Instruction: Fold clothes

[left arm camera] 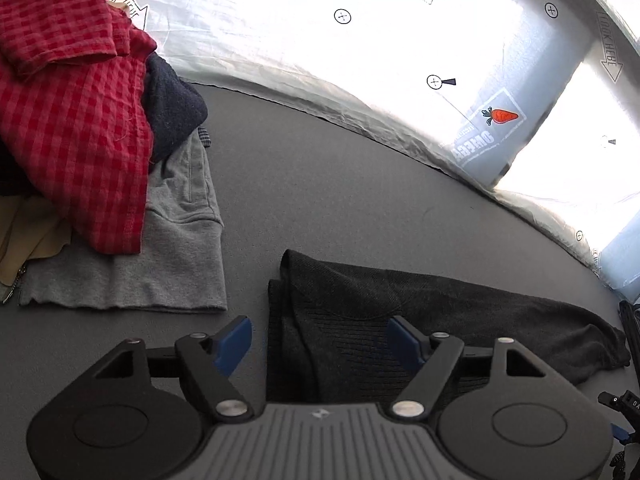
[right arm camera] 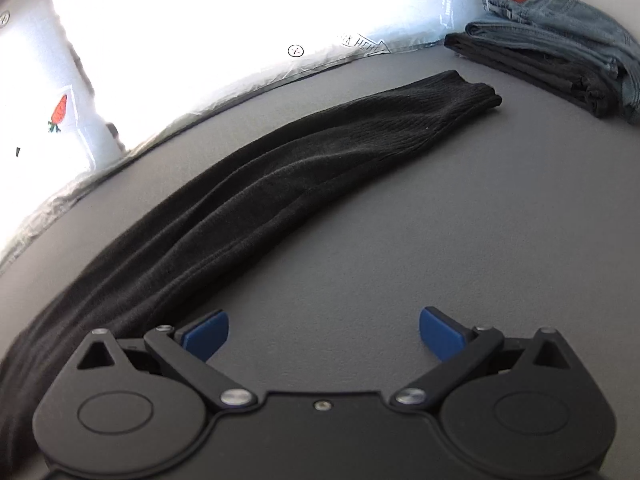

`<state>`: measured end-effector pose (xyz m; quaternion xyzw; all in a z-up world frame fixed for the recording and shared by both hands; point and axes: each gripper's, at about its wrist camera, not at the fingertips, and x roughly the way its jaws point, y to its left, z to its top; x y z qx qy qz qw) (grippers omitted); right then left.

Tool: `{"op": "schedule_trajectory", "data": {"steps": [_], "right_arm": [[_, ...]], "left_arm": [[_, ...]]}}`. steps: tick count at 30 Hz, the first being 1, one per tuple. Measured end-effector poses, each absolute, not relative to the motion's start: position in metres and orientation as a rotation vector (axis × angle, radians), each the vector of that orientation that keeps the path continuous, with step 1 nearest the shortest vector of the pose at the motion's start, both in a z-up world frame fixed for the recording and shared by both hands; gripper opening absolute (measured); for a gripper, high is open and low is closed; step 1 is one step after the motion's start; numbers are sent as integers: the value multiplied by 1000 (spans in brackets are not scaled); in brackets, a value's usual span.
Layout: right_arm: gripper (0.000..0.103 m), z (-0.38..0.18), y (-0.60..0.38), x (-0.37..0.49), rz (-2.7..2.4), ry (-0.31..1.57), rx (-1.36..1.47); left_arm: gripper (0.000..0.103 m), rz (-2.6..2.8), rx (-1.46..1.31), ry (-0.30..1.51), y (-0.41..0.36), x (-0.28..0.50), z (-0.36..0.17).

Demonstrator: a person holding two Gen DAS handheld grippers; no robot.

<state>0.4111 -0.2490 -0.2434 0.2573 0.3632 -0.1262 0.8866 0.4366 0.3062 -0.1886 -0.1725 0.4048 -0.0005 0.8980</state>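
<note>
Left gripper: jaws spread wide, nothing between the blue pads; it hung just above one end of the dark knit garment.
Right gripper: jaws were wide apart and empty, over bare grey tabletop.
Dark knit garment: lay folded into a long narrow strip on the table, running from beside the right gripper's left finger away toward the far right; its near edge just touched that finger's side of the view.
Unfolded pile: a grey garment lay flat to the left, with a red checked shirt and a navy piece heaped on it.
Folded stack: blue jeans sat on a black folded item at the far right.
Backdrop writing: mirrored "LOOK HERE" arrows and a carrot logo above mirrored "OMEGA".
</note>
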Motion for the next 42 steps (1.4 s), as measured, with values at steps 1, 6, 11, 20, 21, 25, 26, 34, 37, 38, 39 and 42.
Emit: {"op": "schedule_trajectory", "data": {"steps": [1, 6, 11, 20, 21, 25, 26, 34, 37, 38, 39, 42], "right_arm": [[102, -244, -254, 410, -219, 737, 653], [100, -268, -269, 413, -45, 625, 1241], [100, -273, -255, 438, 10, 690, 1231], [97, -253, -230, 482, 306, 600, 1318], [98, -257, -232, 484, 331, 571, 1397], [97, -272, -234, 489, 229, 670, 1386], [97, -275, -232, 488, 217, 697, 1363], [97, -289, -200, 493, 332, 766, 1384], [97, -286, -179, 498, 378, 827, 1289], [97, -283, -174, 499, 391, 835, 1252], [98, -282, -170, 500, 412, 851, 1241], [98, -285, -169, 491, 460, 850, 1289]], "left_arm": [[83, -15, -347, 858, 300, 442, -190], [84, 51, -187, 1004, 257, 469, -217], [103, 161, -148, 1048, 251, 480, -236], [103, 156, -126, 1050, 248, 484, -236], [103, 159, -126, 1048, 247, 484, -236], [103, 163, -125, 1037, 245, 483, -236], [103, 163, -125, 1034, 245, 482, -236], [103, 170, -123, 1022, 243, 481, -236], [103, 168, -121, 1012, 243, 480, -236], [103, 168, -121, 1007, 243, 479, -236], [103, 168, -120, 1002, 242, 478, -237], [103, 169, -120, 993, 242, 477, -237]]}}
